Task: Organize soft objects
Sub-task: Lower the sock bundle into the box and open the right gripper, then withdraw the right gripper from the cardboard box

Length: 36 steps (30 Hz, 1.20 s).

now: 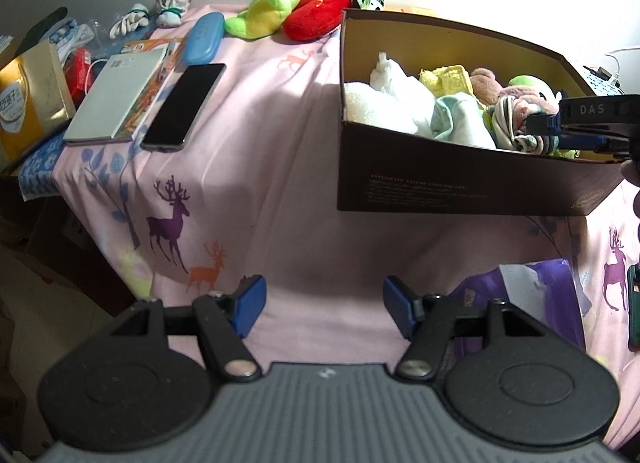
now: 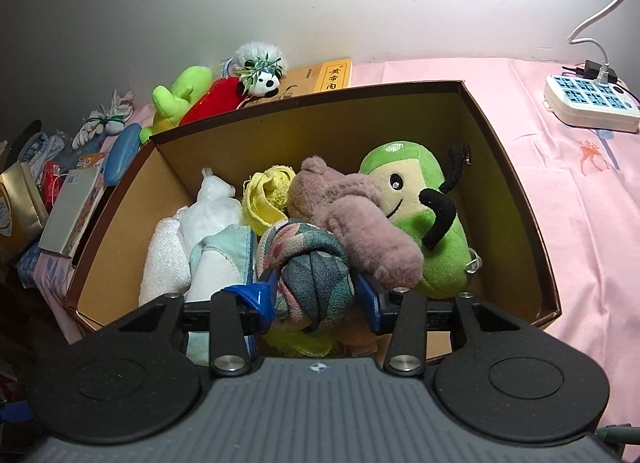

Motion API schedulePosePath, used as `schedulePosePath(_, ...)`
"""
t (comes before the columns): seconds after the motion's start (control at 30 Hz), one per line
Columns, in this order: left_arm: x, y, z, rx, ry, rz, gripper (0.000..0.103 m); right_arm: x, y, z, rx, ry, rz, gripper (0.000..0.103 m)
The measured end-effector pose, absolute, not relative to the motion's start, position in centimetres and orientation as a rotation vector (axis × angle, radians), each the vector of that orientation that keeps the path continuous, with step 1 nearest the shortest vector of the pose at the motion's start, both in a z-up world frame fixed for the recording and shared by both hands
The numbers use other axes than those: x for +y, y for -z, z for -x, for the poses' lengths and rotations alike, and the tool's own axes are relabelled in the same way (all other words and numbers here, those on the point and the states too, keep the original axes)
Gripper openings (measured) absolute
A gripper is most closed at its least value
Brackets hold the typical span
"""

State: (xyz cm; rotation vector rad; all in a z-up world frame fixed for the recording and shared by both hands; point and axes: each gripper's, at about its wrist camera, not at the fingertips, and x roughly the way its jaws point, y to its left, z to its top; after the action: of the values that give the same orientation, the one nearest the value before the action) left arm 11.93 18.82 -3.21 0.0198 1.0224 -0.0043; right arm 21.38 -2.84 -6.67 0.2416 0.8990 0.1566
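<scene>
**Right wrist view: a rolled cloth bundle goes into the box**

Right wrist view shows the right gripper (image 2: 316, 295) with a rolled cloth bundle (image 2: 308, 259), grey-green and pink, between its blue pads (image 2: 262, 295). The pads touch the bundle on both sides, but whether they press it or only rest beside it I cannot tell. The bundle sits low inside the cardboard box (image 2: 516, 199), at its near side, on top of other soft things.

I judge the bundle to be light and soft, not fragile and not slippery. It gives under the pads, so a hold across its thick middle is best; a hold on a loose edge could unroll it.

The box is already rather full: a white towel (image 2: 166, 263), a pale blue cloth (image 2: 224, 259), a white bag (image 2: 216, 207), a yellow cloth (image 2: 268, 195), a pink plush (image 2: 352, 215) and a green plush (image 2: 424, 215).

Outside it, a lime plush (image 2: 176, 103), a red plush (image 2: 212, 99) and a small panda toy (image 2: 264, 79) lie behind the box by the wall.

The left gripper (image 1: 324, 303) is released and empty, over the pink sheet (image 1: 280, 143).
</scene>
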Motion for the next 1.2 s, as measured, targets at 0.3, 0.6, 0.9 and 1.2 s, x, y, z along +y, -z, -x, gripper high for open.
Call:
schedulePosePath(0.3, 17.8, 3.2, -11.7, 1.017, 0.01, -0.061, 0.066, -3.7, 4.6, -18.0, 0.851, -0.179, -0.262, 0.028)
schedulePosePath(0.6, 16.3, 2.9, -11.8, 1.01, 0.013, -0.094, 0.066, -4.6, 2.7, -14.5, 0.798, -0.151, -0.233, 0.028)
schedulePosePath(0.9, 14.8, 2.6, -11.9, 0.993, 0.023, -0.135, 0.066, -5.4, 2.9, -11.6, 0.816, -0.107, -0.23, 0.029)
schedulePosePath(1.2, 13.3, 3.3, -11.8, 1.011, 0.055, -0.157, 0.066, -5.8, 4.4, -8.9, 0.872, -0.064, -0.197, 0.029)
